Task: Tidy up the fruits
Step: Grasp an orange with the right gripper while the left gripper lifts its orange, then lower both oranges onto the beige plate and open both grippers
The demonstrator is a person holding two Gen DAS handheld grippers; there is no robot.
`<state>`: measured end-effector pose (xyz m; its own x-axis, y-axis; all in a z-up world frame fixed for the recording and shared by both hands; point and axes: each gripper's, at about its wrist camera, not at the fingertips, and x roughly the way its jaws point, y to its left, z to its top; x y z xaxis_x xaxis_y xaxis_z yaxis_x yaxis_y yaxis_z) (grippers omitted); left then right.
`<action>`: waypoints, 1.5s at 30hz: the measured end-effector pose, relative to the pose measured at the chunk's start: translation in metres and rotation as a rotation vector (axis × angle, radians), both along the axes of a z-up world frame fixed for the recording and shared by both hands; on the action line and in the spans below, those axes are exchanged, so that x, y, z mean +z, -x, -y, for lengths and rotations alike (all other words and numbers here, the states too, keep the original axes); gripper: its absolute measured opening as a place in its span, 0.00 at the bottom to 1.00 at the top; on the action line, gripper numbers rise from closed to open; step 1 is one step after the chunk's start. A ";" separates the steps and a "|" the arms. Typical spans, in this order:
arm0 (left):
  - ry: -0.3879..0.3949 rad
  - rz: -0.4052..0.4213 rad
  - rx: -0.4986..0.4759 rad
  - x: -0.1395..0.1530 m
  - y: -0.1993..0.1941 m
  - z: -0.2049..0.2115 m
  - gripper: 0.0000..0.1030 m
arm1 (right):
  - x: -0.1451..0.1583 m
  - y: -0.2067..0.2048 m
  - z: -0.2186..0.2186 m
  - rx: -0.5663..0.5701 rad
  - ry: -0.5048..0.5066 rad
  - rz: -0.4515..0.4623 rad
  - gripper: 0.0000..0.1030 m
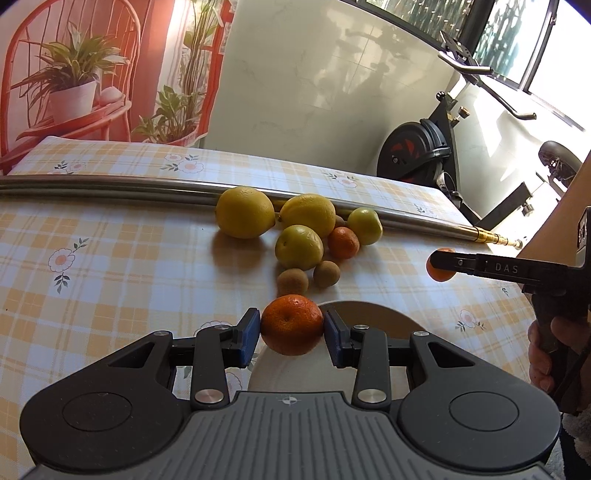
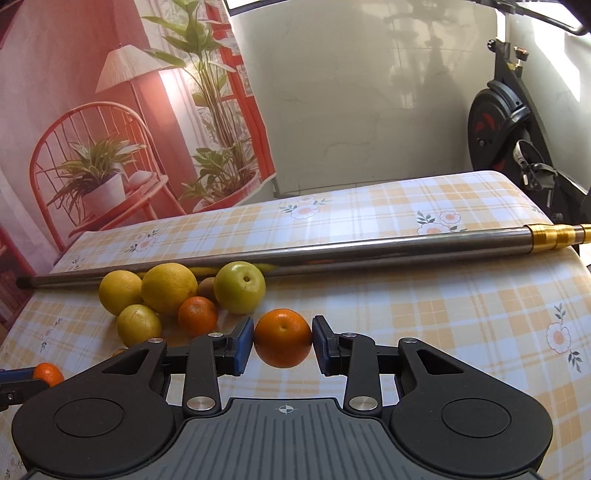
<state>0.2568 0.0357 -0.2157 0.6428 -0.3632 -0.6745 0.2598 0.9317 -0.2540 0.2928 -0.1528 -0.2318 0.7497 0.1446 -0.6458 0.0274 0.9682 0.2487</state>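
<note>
Orange mandarins were clamped between the blue fingers of both grippers, the left gripper [image 1: 291, 326] holding its mandarin [image 1: 291, 325] above a white plate [image 1: 373, 317], apparently for sorting, the right gripper [image 2: 283, 343] lifting its mandarin [image 2: 283, 338] clear of the bench [image 2: 443, 314] beside the fruit pile [image 2: 177, 295].

A lived-in room of a home was indicated. A table [image 2: 424, 295] was covered with a yellow checked, flower-printed cloth, on which loose fruit [image 1: 306, 236] had been heaped against a metal pole [image 2: 332, 251]. An exercise bike [image 1: 436, 147] was parked at about two o'clock beyond the table in the left wrist view, beside a pale tiled wall [image 1: 314, 74] and dark-framed windows [image 1: 498, 33]. At about ten o'clock a printed backdrop [image 2: 122, 122] was hung, on which a red chair, potted plants and a floor lamp were pictured. A pale plate [image 1: 369, 314] was set on the cloth.
</note>
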 end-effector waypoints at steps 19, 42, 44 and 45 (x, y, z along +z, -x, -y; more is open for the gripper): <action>-0.052 -0.025 -0.030 -0.013 0.015 0.005 0.39 | 0.008 0.051 -0.076 0.242 0.068 -0.046 0.31; -0.084 -0.010 -0.034 -0.015 0.016 0.009 0.40 | -0.006 0.059 -0.082 0.265 0.109 -0.104 0.31; -0.084 -0.010 -0.031 -0.015 0.017 0.009 0.40 | -0.006 0.060 -0.082 0.265 0.111 -0.103 0.31; -0.084 -0.010 -0.029 -0.015 0.017 0.008 0.40 | -0.006 0.060 -0.082 0.265 0.111 -0.103 0.31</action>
<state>0.2397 0.0275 -0.2308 0.6259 -0.3239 -0.7094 0.2853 0.9417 -0.1783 0.2327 -0.0709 -0.2382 0.6249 0.2504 -0.7394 -0.2101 0.9662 0.1496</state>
